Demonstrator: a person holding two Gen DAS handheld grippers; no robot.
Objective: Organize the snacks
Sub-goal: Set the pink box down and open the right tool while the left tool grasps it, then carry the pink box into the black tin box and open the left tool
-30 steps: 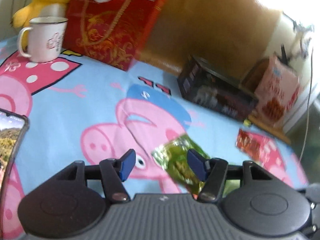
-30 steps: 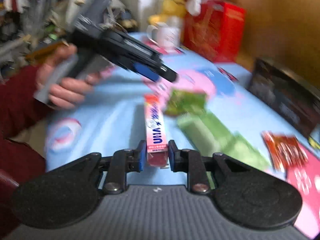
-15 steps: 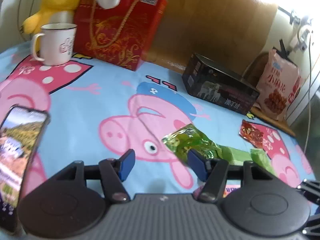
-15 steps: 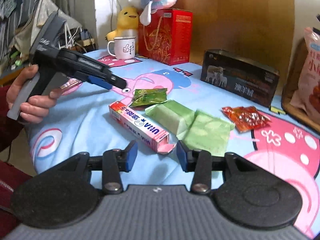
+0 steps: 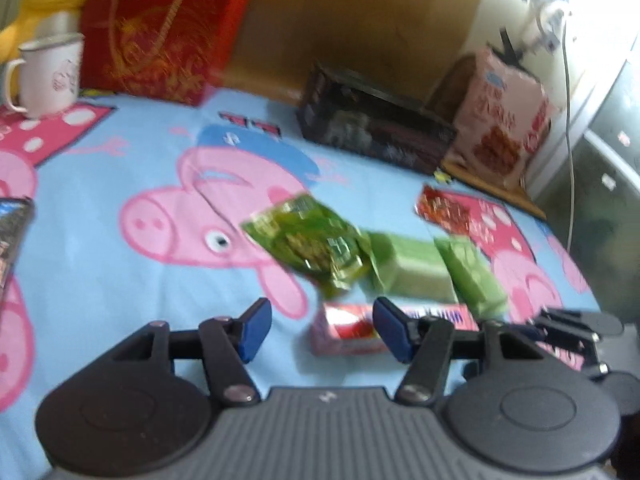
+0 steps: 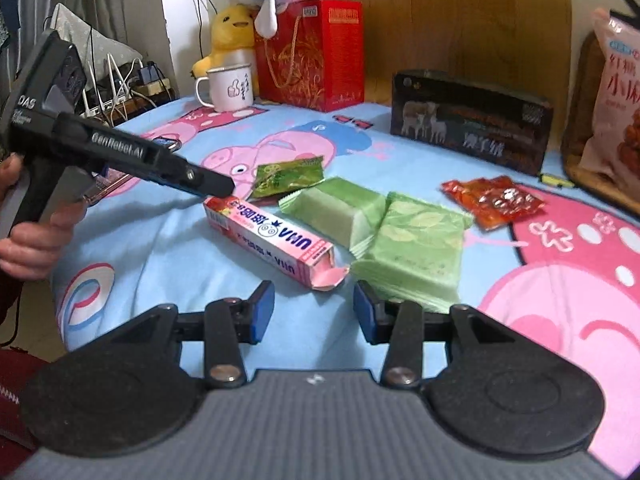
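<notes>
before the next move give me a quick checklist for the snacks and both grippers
1. Right gripper empty, jaws just opened: ok.
2. Pink candy box released, lying flat on the cartoon cloth: ok.
3. Candy box end flap shut: not ok, it gapes.
4. Left gripper open, nothing between pads: ok.
5. Left gripper clear of the candy box's far end: cannot tell.
6. Red snack packet grouped with the green wafer packs: not ok, it lies apart.

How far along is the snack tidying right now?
Looks done: the pink box, two pale green packs and the dark green packet lie side by side on the sheet. In hand: nothing. The right gripper has just opened off the pink box; the left gripper is open too. Left: the red packet lies apart.
</notes>
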